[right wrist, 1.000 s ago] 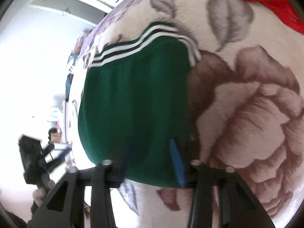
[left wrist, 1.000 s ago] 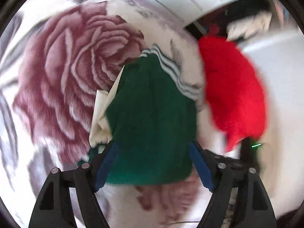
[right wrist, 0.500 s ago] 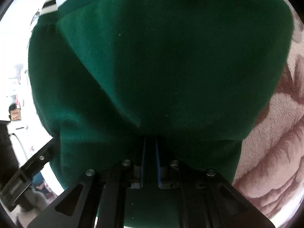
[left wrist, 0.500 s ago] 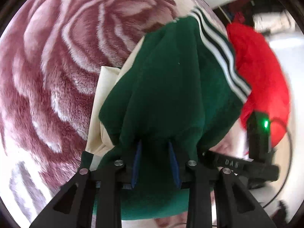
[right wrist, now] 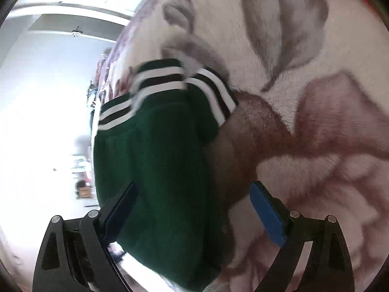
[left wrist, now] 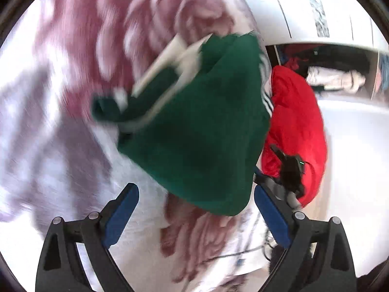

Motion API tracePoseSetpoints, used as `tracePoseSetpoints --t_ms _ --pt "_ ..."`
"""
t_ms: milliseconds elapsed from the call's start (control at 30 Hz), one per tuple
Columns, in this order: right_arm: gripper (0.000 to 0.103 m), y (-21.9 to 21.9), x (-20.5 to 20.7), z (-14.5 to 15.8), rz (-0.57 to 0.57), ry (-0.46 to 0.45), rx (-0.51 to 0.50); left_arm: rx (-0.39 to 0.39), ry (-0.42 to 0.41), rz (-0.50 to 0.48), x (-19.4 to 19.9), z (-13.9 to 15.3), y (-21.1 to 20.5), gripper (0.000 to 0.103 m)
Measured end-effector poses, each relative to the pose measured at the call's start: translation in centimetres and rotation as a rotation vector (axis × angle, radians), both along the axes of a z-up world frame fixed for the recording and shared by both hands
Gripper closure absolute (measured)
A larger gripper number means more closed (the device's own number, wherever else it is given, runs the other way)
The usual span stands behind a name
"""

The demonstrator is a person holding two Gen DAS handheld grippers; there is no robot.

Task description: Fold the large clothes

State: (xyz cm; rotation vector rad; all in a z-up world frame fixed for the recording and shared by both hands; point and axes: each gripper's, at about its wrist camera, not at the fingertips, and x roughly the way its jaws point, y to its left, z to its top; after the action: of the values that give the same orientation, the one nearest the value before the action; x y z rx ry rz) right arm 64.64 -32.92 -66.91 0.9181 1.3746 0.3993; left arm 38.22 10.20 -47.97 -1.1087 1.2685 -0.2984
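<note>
A green garment (left wrist: 199, 133) with black-and-white striped trim and a cream lining lies bunched on the rose-patterned blanket (left wrist: 73, 60). My left gripper (left wrist: 194, 209) is open and empty, just short of the garment's near edge. In the right wrist view the same garment (right wrist: 160, 170) lies with its striped band at the far end. My right gripper (right wrist: 192, 209) is open, its fingers standing either side of the garment's near part without gripping it. The right gripper also shows in the left wrist view (left wrist: 289, 170), beside the garment.
A red garment (left wrist: 296, 121) lies heaped just right of the green one, at the blanket's edge. A dark shelf opening with folded clothes (left wrist: 335, 77) is beyond it. A white wall (right wrist: 36, 97) lies left of the bed.
Both grippers were shut on the green garment half a second ago. Both have opened and drawn back, and the garment lies released on the blanket.
</note>
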Motion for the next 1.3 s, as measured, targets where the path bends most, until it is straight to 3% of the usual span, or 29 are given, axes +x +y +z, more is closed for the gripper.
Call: tracePoseSetpoints --t_ms 67,167,300,333,367,400,500,600,733,833,900,933,1033,1133,1300 --pt "0.008 0.5 1.7 -3.0 0.030 0.024 0.085 -0.093 -0.005 0.050 0.3 -2.5 -1.5 0.006" --pt "0.004 2.5 3.7 -6.0 0.078 0.044 0.193 -0.128 -0.031 0.083 1.7 -4.6 -3.5 0.003" --pt "0.000 4.7 5.7 -8.0 0.098 0.056 0.243 -0.106 -0.082 0.188 2.6 -5.1 -3.4 0.003" --pt "0.004 4.7 5.9 -8.0 0.069 0.044 0.276 -0.105 -0.090 0.195 2.6 -4.9 -3.4 0.003" --pt "0.018 4.6 6.0 -7.7 0.034 0.017 0.315 -0.094 -0.101 0.191 2.6 -4.5 -3.3 0.008" --pt "0.048 4.5 5.8 -7.5 -0.001 0.018 0.327 -0.085 -0.105 0.185 2.6 -4.1 -3.2 0.011" --pt "0.064 4.3 3.6 -5.7 -0.083 -0.025 0.292 -0.084 -0.099 0.167 2.9 -3.1 -2.0 0.015" --pt "0.068 3.4 -0.9 -4.2 -0.218 -0.005 0.275 -0.064 -0.106 0.111 3.8 -1.5 -0.3 0.015" --pt "0.070 2.6 -13.6 0.2 -0.400 -0.015 0.202 -0.070 -0.101 -0.038 6.4 0.4 1.8 0.016" --pt "0.070 4.3 -24.8 1.0 -0.533 0.098 0.211 -0.059 -0.054 -0.240 8.6 0.1 0.6 0.015" --pt "0.069 6.1 -29.7 -1.4 -0.598 0.238 0.254 0.005 -0.037 -0.370 9.5 -0.3 -0.9 0.009" --pt "0.062 6.5 -30.4 -2.4 -0.600 0.273 0.254 0.017 -0.018 -0.407 9.9 -0.6 -1.3 0.002" --pt "0.041 6.2 -31.8 -4.6 -0.594 0.368 0.279 0.023 0.066 -0.412 10.4 -1.2 -1.3 0.000" --pt "0.039 4.5 -31.8 -3.0 -0.490 0.363 0.231 0.079 0.049 -0.383 9.7 1.0 -0.6 0.000" --pt "0.039 0.4 -33.6 2.0 -0.264 0.418 0.046 0.356 0.024 -0.298 3.7 5.9 1.6 0.000"
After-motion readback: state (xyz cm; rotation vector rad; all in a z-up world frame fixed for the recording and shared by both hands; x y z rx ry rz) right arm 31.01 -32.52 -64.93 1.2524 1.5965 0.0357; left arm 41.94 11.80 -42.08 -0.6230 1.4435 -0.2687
